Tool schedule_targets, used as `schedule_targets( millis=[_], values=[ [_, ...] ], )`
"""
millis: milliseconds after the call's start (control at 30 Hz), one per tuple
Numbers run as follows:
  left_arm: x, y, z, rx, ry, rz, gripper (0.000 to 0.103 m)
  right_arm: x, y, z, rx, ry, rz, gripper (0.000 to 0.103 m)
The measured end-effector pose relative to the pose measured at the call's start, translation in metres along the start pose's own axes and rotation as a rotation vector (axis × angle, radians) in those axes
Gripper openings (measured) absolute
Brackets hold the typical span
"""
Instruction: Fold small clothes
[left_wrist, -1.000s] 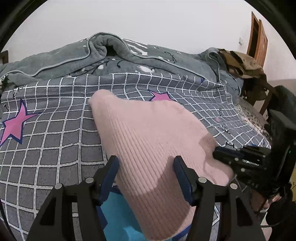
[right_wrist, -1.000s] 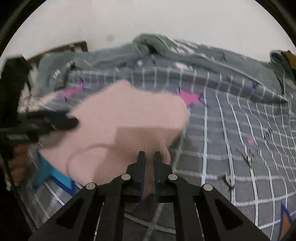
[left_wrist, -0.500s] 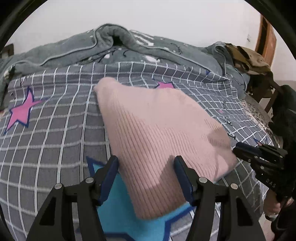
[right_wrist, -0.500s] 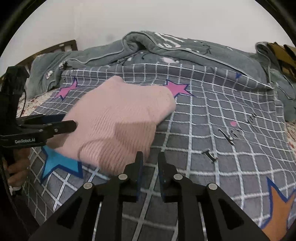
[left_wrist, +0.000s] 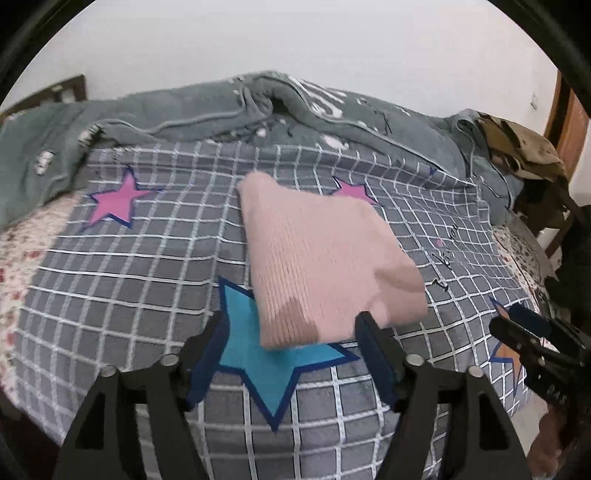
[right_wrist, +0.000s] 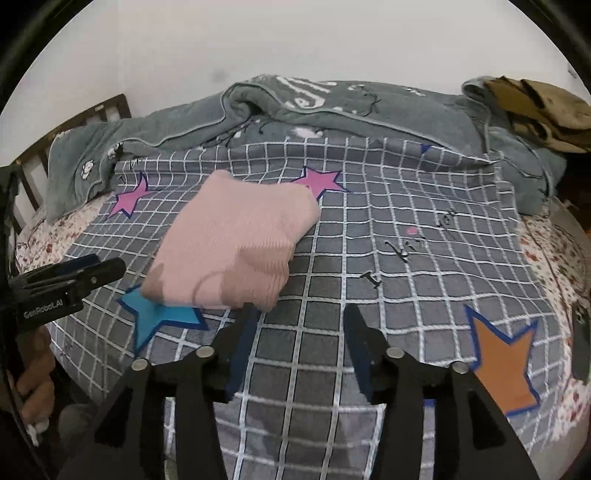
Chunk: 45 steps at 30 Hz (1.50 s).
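1. Just ahead of the left gripper (left_wrist: 291, 332), the folded pink knit garment (left_wrist: 325, 266) lies flat on the checked bedspread (left_wrist: 122, 280), its near edge over a blue star (left_wrist: 273, 362). Fingers spread, holding nothing.
2. Right gripper (right_wrist: 299, 325) also spread, empty; garment (right_wrist: 236, 243) is ahead and to its left, near the left fingertip.
3. Only the right view shows the whole orange star (right_wrist: 506, 365), off to the right.
4. Each view catches the other gripper at its edge.
5. Grey blanket (left_wrist: 207, 110) is bunched beyond the garment.

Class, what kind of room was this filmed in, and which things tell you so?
Most likely a bedroom: a bed with a checked star-print bedspread, a rumpled grey blanket along the wall, and a wooden headboard at one end.
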<state>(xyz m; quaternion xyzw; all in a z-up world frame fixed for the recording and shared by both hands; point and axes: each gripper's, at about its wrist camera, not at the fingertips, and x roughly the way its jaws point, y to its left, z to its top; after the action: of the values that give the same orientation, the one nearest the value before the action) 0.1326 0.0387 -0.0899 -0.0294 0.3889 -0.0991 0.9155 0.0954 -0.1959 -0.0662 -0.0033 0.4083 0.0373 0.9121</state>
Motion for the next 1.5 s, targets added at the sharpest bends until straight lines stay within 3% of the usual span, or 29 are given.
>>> schedule_targets(
  millis=[67, 100, 233, 433, 933, 1500],
  values=[
    [-0.016, -0.008, -0.001, 0.020, -0.018, 0.032, 0.080, -0.014, 0.000, -0.001, 0.010, 0.000, -0.017, 0.058],
    [-0.025, -0.014, -0.002, 0.036, -0.028, 0.054, 0.083, -0.021, -0.001, -0.002, 0.013, -0.006, -0.021, 0.068],
    [-0.053, -0.026, -0.005, 0.047, -0.054, 0.115, 0.085, -0.053, -0.005, -0.007, 0.035, -0.073, -0.043, 0.086],
    [-0.083, -0.037, -0.011, 0.032, -0.085, 0.135, 0.091, -0.089, -0.011, -0.014, 0.022, -0.093, -0.089, 0.096],
    [-0.114, -0.055, -0.018, 0.054, -0.135, 0.153, 0.095, -0.127, -0.023, -0.022, 0.034, -0.133, -0.112, 0.096],
    [-0.118, -0.055, -0.019, 0.056, -0.136, 0.150, 0.095, -0.132, -0.022, -0.022, 0.033, -0.134, -0.116, 0.096]
  ],
)
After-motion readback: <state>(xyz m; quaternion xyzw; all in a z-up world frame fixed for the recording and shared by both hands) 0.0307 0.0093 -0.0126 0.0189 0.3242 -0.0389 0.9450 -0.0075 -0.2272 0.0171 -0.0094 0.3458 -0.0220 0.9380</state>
